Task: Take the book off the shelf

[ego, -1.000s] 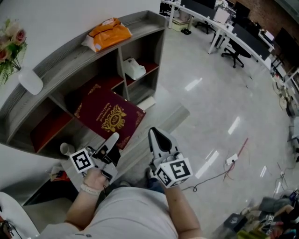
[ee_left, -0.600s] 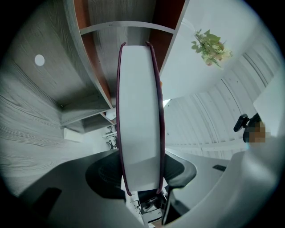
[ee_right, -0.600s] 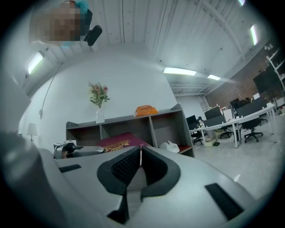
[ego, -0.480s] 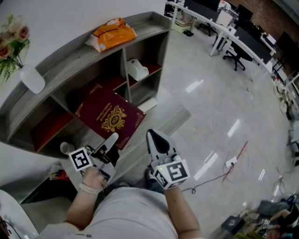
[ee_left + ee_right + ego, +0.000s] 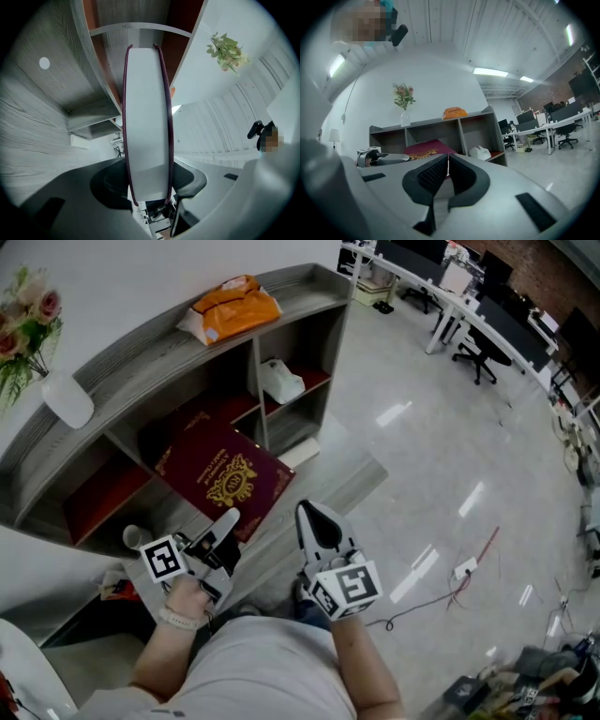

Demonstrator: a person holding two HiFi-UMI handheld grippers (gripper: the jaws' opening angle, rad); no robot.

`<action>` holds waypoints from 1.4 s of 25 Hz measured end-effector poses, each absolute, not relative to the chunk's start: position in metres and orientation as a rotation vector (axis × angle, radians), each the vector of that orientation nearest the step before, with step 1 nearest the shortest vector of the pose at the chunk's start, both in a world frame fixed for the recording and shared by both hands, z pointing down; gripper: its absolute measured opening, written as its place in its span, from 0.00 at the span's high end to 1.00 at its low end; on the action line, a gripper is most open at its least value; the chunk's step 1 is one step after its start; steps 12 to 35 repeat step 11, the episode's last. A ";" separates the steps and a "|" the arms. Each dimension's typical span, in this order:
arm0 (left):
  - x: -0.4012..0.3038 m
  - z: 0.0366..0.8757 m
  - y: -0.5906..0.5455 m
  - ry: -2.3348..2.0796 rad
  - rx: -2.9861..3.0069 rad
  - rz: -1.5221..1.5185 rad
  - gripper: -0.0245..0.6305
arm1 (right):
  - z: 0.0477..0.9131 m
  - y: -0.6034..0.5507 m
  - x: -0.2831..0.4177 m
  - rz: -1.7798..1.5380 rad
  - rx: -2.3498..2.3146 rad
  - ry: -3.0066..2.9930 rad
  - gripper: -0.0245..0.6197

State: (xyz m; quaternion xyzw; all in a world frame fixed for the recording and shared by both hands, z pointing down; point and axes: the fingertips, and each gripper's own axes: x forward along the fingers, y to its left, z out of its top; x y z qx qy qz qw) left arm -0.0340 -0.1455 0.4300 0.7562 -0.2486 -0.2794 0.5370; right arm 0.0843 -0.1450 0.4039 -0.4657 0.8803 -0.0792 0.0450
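A maroon book (image 5: pixel 225 479) with a gold crest is out in front of the grey shelf unit (image 5: pixel 141 343), tilted with its cover up. My left gripper (image 5: pixel 223 524) is shut on its near edge. In the left gripper view the white page edge of the book (image 5: pixel 146 117) stands between the jaws and runs toward the shelf (image 5: pixel 56 93). My right gripper (image 5: pixel 314 517) hangs beside it to the right, shut and empty. In the right gripper view the right gripper (image 5: pixel 447 161) has its pads meeting, and the book (image 5: pixel 424 149) and the left gripper (image 5: pixel 389 159) lie ahead at the left.
An orange bag (image 5: pixel 234 307) lies on the shelf top, with a flower vase (image 5: pixel 64 399) at its left end. A white bundle (image 5: pixel 281 381) sits in the right compartment and a cup (image 5: pixel 134 537) low at the left. Office desks (image 5: pixel 469 306) and floor cables (image 5: pixel 469 563) lie to the right.
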 end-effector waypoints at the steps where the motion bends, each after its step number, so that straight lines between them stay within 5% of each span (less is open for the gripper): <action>1: -0.035 0.430 -0.147 -0.589 1.795 -0.668 0.62 | 0.404 -0.146 0.083 -0.243 -1.423 2.689 0.93; 35: -0.037 0.433 -0.151 -0.569 1.774 -0.666 0.62 | 0.407 -0.151 0.084 -0.248 -1.443 2.686 0.93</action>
